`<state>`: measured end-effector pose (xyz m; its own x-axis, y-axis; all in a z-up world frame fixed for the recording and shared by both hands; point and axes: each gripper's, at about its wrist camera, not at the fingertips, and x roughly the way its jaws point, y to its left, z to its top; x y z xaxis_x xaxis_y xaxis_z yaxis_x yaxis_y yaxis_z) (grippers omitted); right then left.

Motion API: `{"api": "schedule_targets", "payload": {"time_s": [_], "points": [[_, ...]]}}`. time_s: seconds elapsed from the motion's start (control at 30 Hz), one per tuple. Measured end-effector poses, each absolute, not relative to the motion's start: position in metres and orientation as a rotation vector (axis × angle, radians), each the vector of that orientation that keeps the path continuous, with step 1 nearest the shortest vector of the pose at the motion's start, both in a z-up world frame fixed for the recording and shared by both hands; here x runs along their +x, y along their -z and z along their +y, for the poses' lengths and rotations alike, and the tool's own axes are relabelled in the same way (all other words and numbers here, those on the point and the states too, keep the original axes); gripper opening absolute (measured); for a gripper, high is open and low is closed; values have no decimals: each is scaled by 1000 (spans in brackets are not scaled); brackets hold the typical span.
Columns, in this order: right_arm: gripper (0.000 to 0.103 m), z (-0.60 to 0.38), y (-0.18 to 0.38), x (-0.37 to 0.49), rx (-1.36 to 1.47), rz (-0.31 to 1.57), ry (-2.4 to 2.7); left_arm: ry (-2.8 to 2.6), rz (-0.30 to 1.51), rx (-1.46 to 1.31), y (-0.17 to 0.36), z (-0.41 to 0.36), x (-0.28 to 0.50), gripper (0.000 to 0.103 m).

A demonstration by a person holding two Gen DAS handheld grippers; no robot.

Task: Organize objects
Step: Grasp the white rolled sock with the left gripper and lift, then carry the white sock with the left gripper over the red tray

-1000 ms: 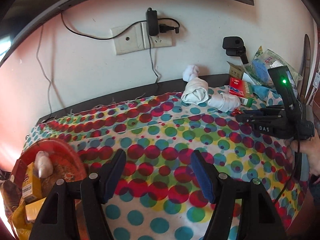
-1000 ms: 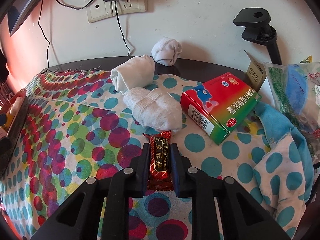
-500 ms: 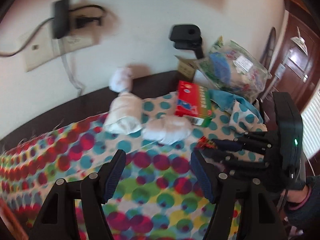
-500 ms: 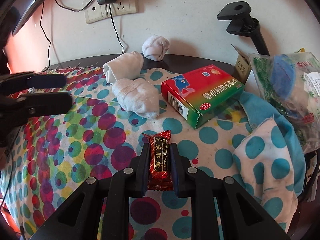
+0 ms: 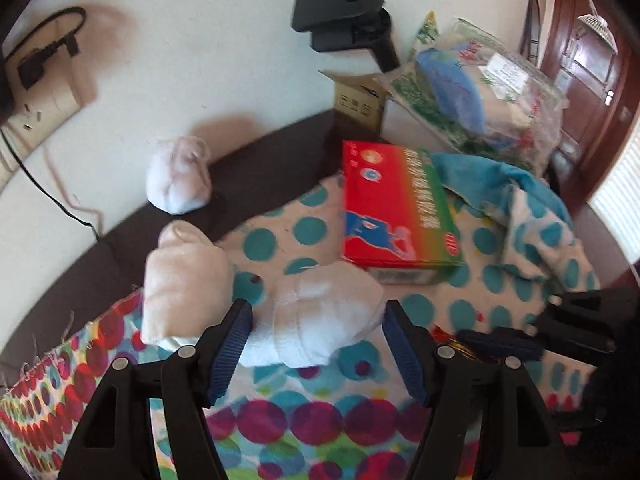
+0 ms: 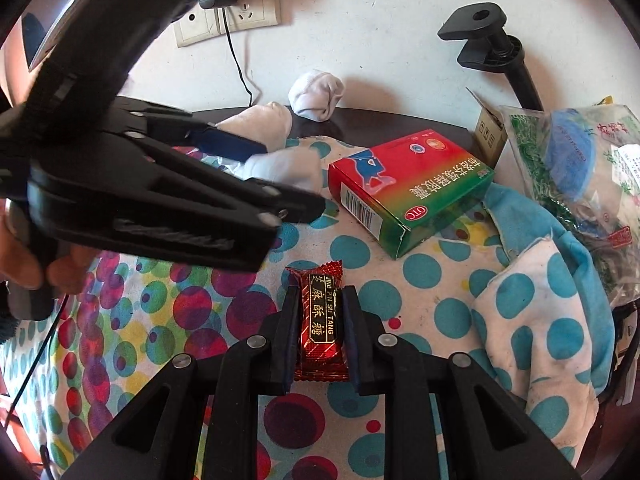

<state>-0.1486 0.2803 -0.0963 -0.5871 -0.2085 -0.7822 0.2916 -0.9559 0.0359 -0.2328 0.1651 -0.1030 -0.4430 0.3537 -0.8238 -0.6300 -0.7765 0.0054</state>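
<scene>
My left gripper (image 5: 318, 312) is open, its blue-padded fingers standing either side of a rolled white sock (image 5: 320, 320) on the dotted cloth; the pads do not press it. A second sock roll (image 5: 184, 280) lies just left, and a sock ball (image 5: 178, 176) sits by the wall. A red and green box (image 5: 394, 216) lies behind them. My right gripper (image 6: 320, 294) is shut on a red candy bar (image 6: 322, 320) resting on the cloth. The right wrist view shows the left gripper (image 6: 288, 176) reaching in from the left over the sock (image 6: 288, 168).
A plastic bag of goods (image 5: 480, 92) and a bunched blue dotted cloth (image 5: 532, 208) fill the right side. A black clamp stand (image 5: 344, 12) and a small brown box (image 5: 360, 96) stand by the wall. A wall socket (image 6: 228, 16) with a cable hangs above.
My left gripper swung right, away from the red bowl, and came down around the nearest sock roll. The right gripper stayed put with the candy bar in it.
</scene>
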Motion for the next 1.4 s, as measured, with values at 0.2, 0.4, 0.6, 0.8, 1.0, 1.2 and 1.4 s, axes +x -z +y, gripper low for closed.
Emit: {"api": "schedule_targets", "payload": {"time_s": [0.2, 0.4, 0.6, 0.8, 1.0, 1.2, 1.4], "points": [[21, 278, 96, -148, 1248, 147, 2568, -2351, 392, -1145, 118, 158, -233, 65], [22, 275, 95, -147, 1249, 183, 2576, -2414, 283, -1144, 109, 144, -222, 52], [22, 274, 94, -147, 1250, 193, 2579, -2505, 215, -1130, 90, 112, -196, 52], [22, 274, 93, -146, 1250, 194, 2579, -2604, 283, -1140, 85, 88, -159, 52], [22, 271, 92, -147, 1251, 201, 2581, -2658, 225, -1172, 89, 70, -127, 52], [22, 272, 93, -149, 1251, 202, 2580, -2713, 177, -1210, 87, 50, -98, 52], [22, 272, 95, -152, 1251, 217, 2585, -2782, 130, -1243, 84, 23, -74, 52]]}}
